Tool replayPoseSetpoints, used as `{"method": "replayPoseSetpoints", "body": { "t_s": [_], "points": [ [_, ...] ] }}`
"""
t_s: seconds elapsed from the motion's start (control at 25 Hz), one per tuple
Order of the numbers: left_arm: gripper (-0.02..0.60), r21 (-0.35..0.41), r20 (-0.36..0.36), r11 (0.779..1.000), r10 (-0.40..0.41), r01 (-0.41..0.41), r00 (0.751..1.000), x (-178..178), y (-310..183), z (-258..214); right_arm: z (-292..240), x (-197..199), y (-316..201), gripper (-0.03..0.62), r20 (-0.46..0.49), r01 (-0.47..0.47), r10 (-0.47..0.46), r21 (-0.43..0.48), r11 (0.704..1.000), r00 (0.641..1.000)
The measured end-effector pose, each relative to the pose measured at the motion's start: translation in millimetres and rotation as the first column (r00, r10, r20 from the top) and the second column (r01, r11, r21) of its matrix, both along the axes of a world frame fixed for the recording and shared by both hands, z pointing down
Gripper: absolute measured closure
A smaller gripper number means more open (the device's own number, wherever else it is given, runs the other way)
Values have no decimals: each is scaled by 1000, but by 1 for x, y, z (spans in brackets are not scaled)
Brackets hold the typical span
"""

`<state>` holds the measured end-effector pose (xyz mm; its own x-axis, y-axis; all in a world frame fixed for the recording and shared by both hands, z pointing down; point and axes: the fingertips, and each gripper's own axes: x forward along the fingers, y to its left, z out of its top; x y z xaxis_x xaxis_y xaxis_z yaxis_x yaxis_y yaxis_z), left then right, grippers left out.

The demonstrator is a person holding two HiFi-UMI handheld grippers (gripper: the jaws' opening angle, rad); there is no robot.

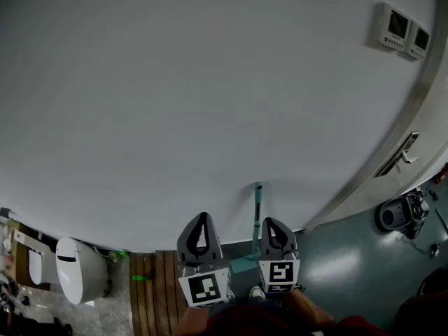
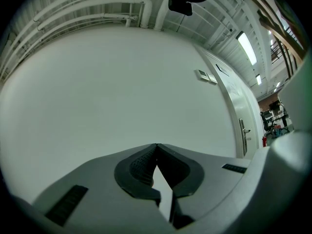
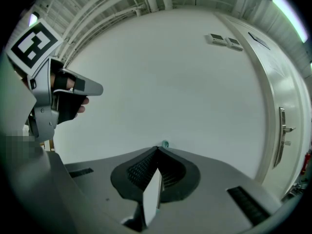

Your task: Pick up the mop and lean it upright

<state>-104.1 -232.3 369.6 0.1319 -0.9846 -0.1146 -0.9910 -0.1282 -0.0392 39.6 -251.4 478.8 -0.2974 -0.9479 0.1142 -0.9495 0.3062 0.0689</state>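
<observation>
Your left gripper (image 2: 156, 144) and right gripper (image 3: 157, 148) both clenched — ribbed dark fingers (image 3: 141, 172) meeting tip to tip, slim teal mop (image 1: 256, 212) upright against the smooth white wall (image 1: 210, 82) — just beyond the right pair's tips.

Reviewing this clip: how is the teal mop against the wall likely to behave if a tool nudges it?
The mop has a long, thin, straight handle, so it is probably stiff and fairly light. It stands nearly upright against the smooth wall on a small head, so a sideways nudge could well make it slide and topple.
</observation>
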Motion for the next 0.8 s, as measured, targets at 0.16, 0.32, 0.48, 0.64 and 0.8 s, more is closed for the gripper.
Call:
{"method": "replayPoseSetpoints", "body": {
  "t_s": [0.16,0.32,0.48,0.64,0.8],
  "points": [
    [568,-4,-6,1000,-1,1,1000,-1,0,1,-31,-3,2,577,36,9,-11,43,999,999],
    [568,0,-8,1000,0,0,1000,-2,1,5,-67,-5,5,577,73,32,-39,98,995,997],
    [568,-2,-7,1000,2,-2,1000,-1,2,4,-88,-5,7,577,106,53,-66,126,991,992],
    [568,-8,-7,1000,4,-4,1000,-2,3,4,-95,-5,10,577,102,52,-66,140,989,993],
    [568,-12,-9,1000,7,-7,1000,-1,2,6,-91,-5,9,577,112,49,-63,125,991,992]
  ]
}}
